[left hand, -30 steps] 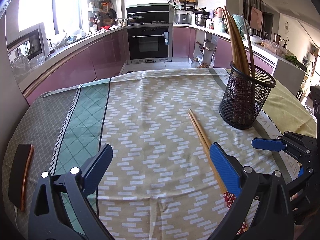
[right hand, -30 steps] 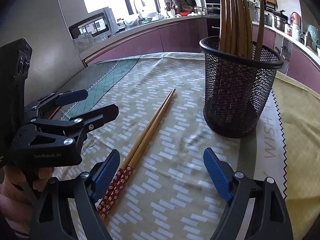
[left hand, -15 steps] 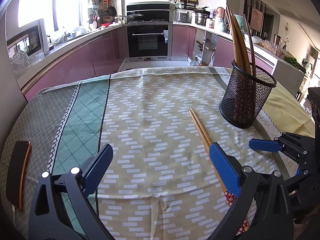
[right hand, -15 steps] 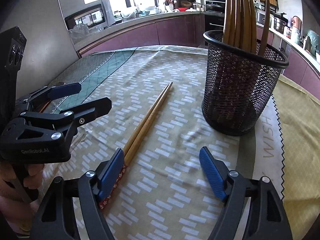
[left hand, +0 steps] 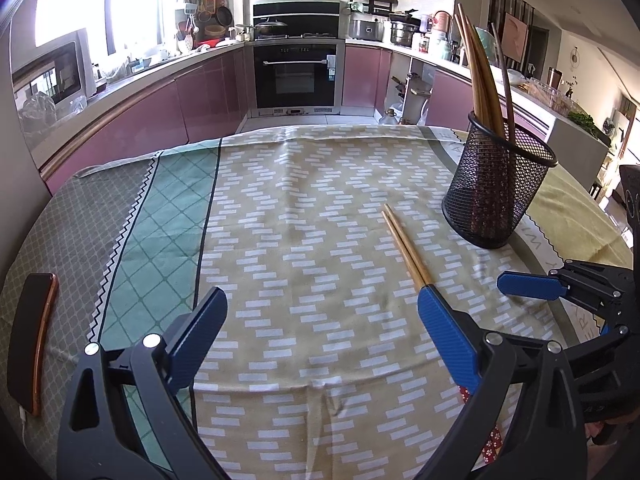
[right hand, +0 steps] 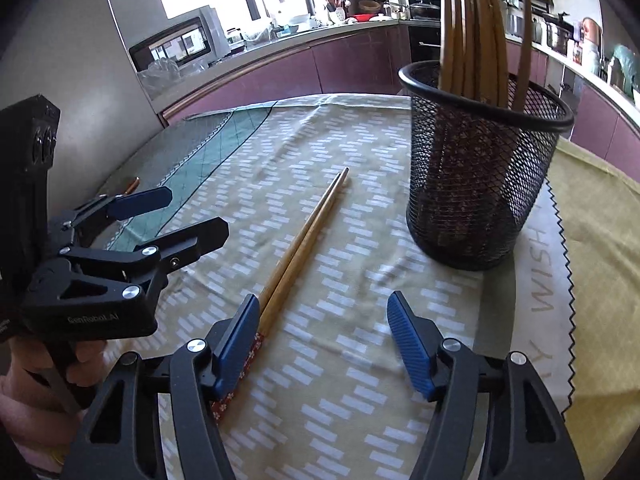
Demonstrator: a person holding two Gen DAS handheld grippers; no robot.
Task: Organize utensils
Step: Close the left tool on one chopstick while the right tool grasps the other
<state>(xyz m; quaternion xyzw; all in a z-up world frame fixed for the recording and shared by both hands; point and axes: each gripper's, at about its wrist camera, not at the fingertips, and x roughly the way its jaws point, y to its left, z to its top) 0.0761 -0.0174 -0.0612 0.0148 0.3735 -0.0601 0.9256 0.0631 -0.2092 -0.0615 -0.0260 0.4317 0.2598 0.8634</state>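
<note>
A pair of wooden chopsticks (left hand: 404, 246) with red flowered ends lies on the tablecloth; it also shows in the right wrist view (right hand: 304, 236). A black mesh holder (left hand: 496, 188) with several chopsticks upright in it stands to their right, and shows in the right wrist view (right hand: 480, 168). My left gripper (left hand: 320, 332) is open and empty, its right finger over the chopsticks' near part. My right gripper (right hand: 324, 332) is open and empty, its left finger beside the red ends. The left gripper also shows in the right wrist view (right hand: 176, 216), the right gripper in the left wrist view (left hand: 532, 284).
A dark phone (left hand: 32, 340) lies at the table's left edge. The patterned tablecloth (left hand: 304, 216) covers the round table. Kitchen counters and an oven (left hand: 298, 72) stand beyond the far edge.
Both grippers have drawn back and lower a little. My right gripper's left finger has come closer to the chopsticks' red ends. Nothing was taken hold of.
</note>
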